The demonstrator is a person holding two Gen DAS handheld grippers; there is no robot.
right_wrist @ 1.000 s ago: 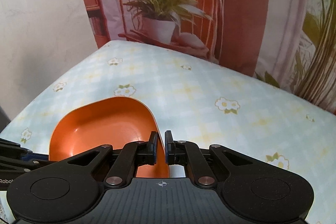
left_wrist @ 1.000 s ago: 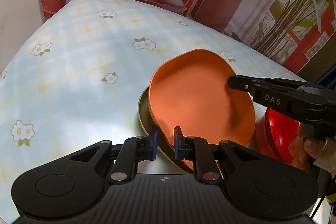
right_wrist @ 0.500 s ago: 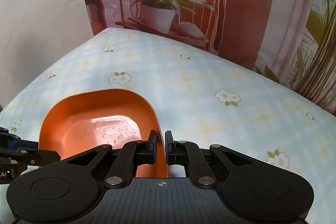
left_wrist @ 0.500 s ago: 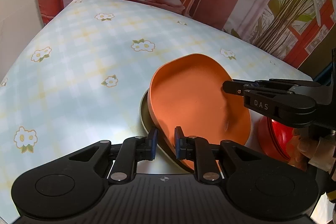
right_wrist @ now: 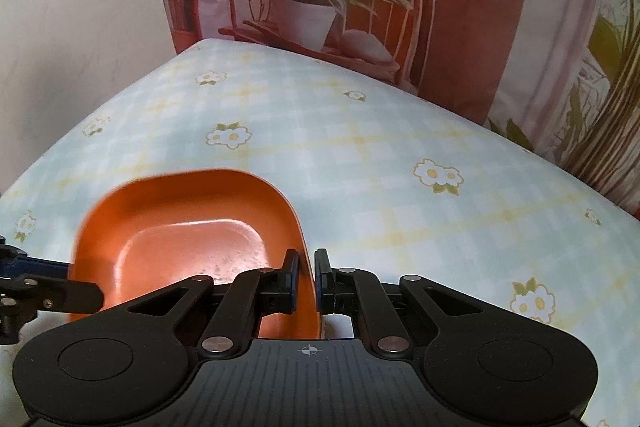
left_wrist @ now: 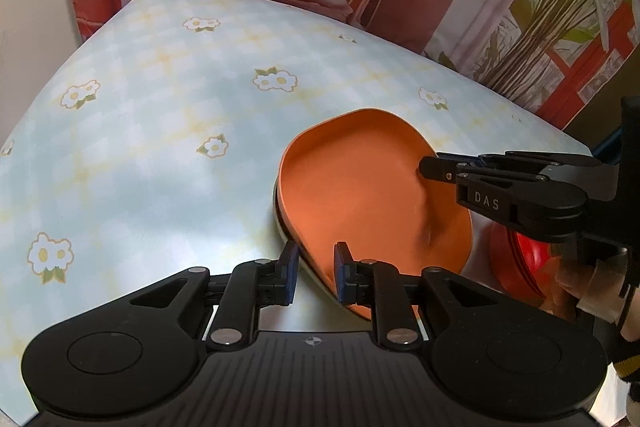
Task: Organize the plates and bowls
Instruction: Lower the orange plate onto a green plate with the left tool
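An orange plate [left_wrist: 372,195] lies tilted on an olive plate [left_wrist: 279,219], of which only the left rim shows. My left gripper [left_wrist: 316,269] has narrow jaws astride the near rims of both plates, one pad outside the olive rim and the other over the orange one. My right gripper [right_wrist: 306,275] is shut on the orange plate [right_wrist: 188,227] at its right rim. From the left wrist its fingertips [left_wrist: 430,167] sit on that plate's far right edge. The left gripper's fingers [right_wrist: 60,293] reach the plate's left edge in the right wrist view.
A red bowl [left_wrist: 516,259] stands right of the plates, partly behind the right gripper and a person's hand [left_wrist: 580,283]. The table [left_wrist: 160,147] wears a pale blue checked cloth with daisies. A printed backdrop of plants and a chair stands behind its far edge.
The right gripper has lowered the orange plate, which now lies flatter on the olive plate. The left gripper has stayed in place, its jaws a touch wider.
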